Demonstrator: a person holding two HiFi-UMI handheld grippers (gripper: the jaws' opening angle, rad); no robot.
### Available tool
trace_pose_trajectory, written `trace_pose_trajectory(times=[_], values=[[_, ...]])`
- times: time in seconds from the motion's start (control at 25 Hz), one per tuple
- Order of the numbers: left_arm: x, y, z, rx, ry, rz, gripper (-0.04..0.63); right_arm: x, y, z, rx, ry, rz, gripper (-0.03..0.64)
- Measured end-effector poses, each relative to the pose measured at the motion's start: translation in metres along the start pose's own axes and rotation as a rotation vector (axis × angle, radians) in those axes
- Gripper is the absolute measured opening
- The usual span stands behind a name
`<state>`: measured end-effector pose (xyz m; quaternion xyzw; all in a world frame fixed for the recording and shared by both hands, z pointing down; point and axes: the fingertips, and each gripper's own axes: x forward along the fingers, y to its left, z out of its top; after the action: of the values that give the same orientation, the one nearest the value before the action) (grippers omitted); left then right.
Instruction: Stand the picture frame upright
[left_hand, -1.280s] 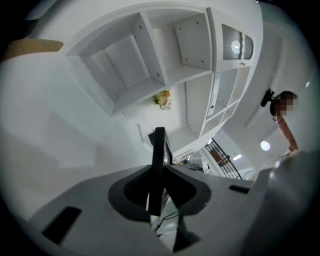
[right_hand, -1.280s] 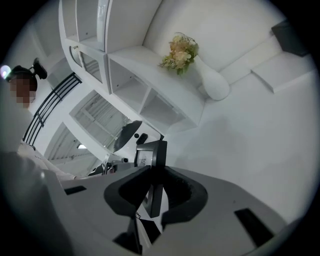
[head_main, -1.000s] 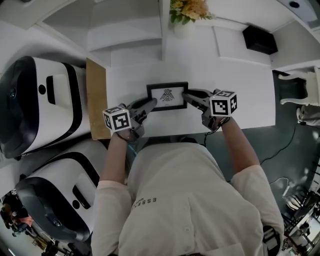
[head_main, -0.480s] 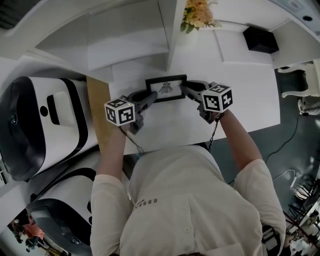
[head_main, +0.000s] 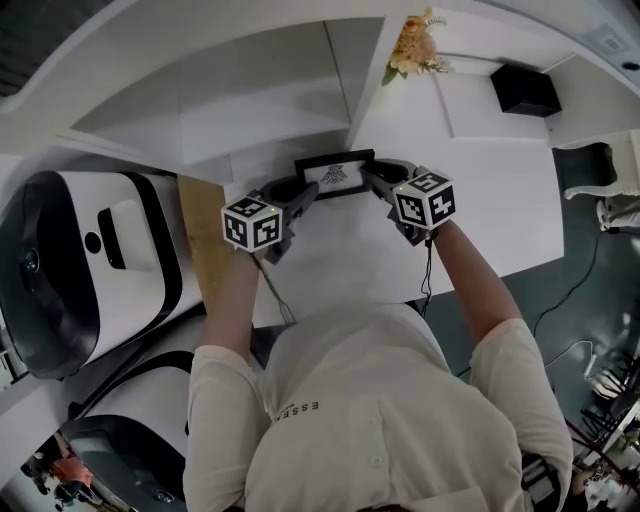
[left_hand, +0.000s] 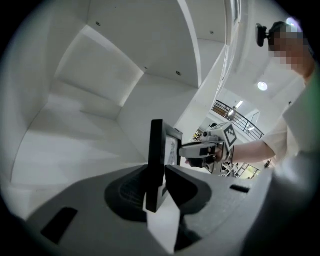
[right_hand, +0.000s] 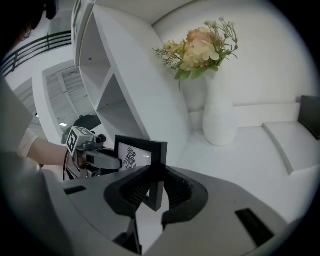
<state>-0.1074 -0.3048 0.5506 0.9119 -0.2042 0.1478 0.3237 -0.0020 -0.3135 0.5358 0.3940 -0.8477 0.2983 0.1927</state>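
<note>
The work area is a white tabletop (head_main: 480, 200) against white shelving (head_main: 250, 90), in a bright white room.

**Tongs**
- Left tongs (head_main: 305, 190): the jaws are opening, with the left edge of the picture frame (head_main: 335, 175) between them. In the left gripper view the pads lie close against both faces of that edge.
- Right tongs (head_main: 372, 178): clamped on the frame's right edge, one pad on each face.
- Each unit carries a cube with square black-and-white markers: left cube (head_main: 250, 222), right cube (head_main: 425, 200).

**Task object**
- The frame is black and holds a white sheet with a dark bird-like emblem.
- It stands upright between the two tongs, at the far edge of the tabletop, just in front of the shelving.
- Whether its lower edge touches the tabletop cannot be told.

**Surroundings**
- A white vase (right_hand: 217, 117) with pale flowers (head_main: 415, 55) stands beyond the frame, near the back wall.
- A black box (head_main: 525, 88) sits toward the far right corner.
- A brown board (head_main: 205, 230) lies along the left edge.
- Left of it are white machines (head_main: 80, 260) with black trim.

**Writing**
- The shirt print (head_main: 295, 408) reads partly "ESSE"; the remainder is not legible.
</note>
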Motion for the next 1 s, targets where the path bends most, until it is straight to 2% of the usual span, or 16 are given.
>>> trace_pose_trajectory(times=[0.12,0.36,0.68,1.0], values=[[0.002,0.008,0.003,0.017,-0.002,0.024,0.092,0.005,-0.003,0.001,-0.015,-0.007,-0.027,0.091],[0.006,0.021,0.002,0.110,0.038,0.041,0.095,0.017,-0.006,-0.001,-0.073,0.021,-0.093,0.091],[0.011,0.034,0.002,0.184,0.048,0.058,0.101,0.024,-0.008,0.003,-0.148,0.034,-0.127,0.091],[0.013,0.048,0.006,0.296,0.067,0.141,0.117,0.029,-0.008,0.009,-0.192,0.016,-0.156,0.096]])
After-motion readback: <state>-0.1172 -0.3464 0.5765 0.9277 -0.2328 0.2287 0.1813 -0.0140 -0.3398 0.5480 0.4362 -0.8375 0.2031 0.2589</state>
